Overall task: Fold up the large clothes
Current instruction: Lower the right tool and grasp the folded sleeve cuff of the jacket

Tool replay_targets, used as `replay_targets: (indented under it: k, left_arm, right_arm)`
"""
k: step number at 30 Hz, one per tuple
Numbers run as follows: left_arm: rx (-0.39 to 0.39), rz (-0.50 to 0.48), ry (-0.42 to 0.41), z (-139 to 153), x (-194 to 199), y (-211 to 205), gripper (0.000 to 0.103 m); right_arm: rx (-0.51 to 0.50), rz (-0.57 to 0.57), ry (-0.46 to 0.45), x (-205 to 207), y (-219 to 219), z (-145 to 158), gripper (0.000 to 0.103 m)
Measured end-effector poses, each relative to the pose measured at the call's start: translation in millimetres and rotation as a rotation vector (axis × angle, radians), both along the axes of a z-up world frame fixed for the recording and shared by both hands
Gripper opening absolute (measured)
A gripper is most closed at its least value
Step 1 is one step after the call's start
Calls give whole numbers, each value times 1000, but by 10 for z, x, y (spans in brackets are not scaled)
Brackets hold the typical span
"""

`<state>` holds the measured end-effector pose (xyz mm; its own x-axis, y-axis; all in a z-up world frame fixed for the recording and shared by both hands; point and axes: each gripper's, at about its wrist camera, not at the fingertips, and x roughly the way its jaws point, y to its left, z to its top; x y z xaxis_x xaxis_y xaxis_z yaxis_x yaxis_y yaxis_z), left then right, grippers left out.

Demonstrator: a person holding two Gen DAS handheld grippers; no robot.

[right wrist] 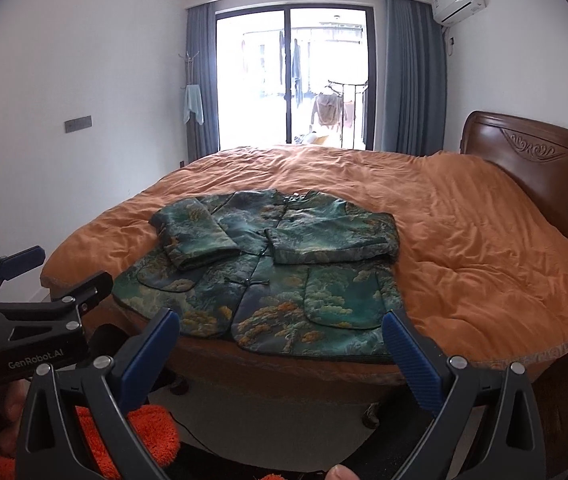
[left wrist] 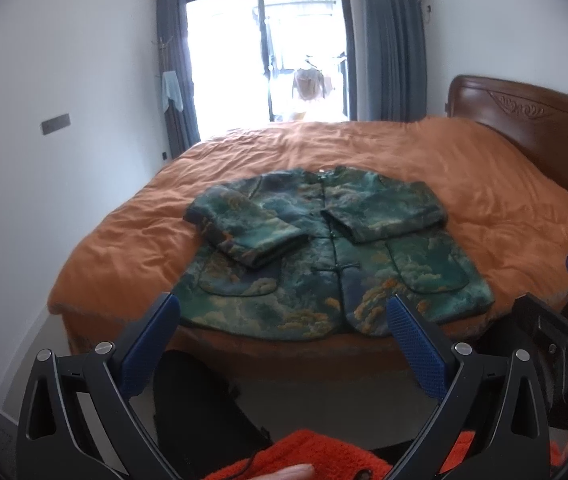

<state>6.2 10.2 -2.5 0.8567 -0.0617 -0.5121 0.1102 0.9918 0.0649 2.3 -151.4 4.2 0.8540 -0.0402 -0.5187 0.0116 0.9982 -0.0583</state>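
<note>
A green patterned jacket (left wrist: 324, 248) with orange cloud motifs lies flat, front up, on the orange bed cover, its hem at the near edge of the bed. Both sleeves are folded in across the chest. It also shows in the right wrist view (right wrist: 268, 276). My left gripper (left wrist: 284, 320) is open and empty, held in the air in front of the hem. My right gripper (right wrist: 282, 332) is open and empty, also short of the hem. The left gripper (right wrist: 24, 280) shows at the left edge of the right wrist view, and the right gripper (left wrist: 564, 300) at the right edge of the left wrist view.
The bed (left wrist: 504, 200) has an orange cover and a dark wooden headboard (right wrist: 532, 152) on the right. A glass balcony door with grey curtains (right wrist: 292, 80) stands behind. White walls lie to the left. An orange fuzzy cloth (left wrist: 316, 456) is below the grippers.
</note>
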Motion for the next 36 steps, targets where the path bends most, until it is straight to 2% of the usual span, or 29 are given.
replay_targets:
  k: [4,7,12,15,19,21,22,23,25,28,31,33,36]
  left_arm:
    - [-48,2,-58,162,104,83,103]
    - [-62,6,-113,360,265,101,103]
    - [-91,4,-215,686,676,158,103]
    - [-54,16,-189,803,997,222,103]
    - [38,9,-82,705,1316,315,103]
    - [65,-10,-55,575,1369,324,103]
    - [82,-3,-65,502,1379,320,103]
    - [98,18,-72,409,1393,309,103]
    - [108,53,-41,185,1447,285,103]
    - [51,21,56,-146,1503,291,103]
    - [62,21,100,-374,1503,302,103]
    - [83,29,106,-445,1490,318,103]
    - [73,62,126,-488,1547,349,103]
  right_arm:
    - [-50,-29,-10,25,15,31,103]
    - [-94,-63,-68,96,5,150,103]
    - [-124,-53,-176,349,-112,569,103]
    - [-123,-3,-291,451,-212,1004,103]
    - [-153,30,-460,550,-265,1517,103]
    - [-164,64,-480,696,-243,1618,103]
    - [-180,77,-447,834,-221,1595,103]
    - [-203,81,-379,1028,-194,1502,103]
    - [-237,95,-221,1419,-144,1132,103]
    - [-226,174,-59,1923,-154,303,103]
    - [-178,217,120,2378,-223,-514,103]
    - [-145,219,207,2659,-279,-884,103]
    - [-168,242,254,2960,-213,-1118,103]
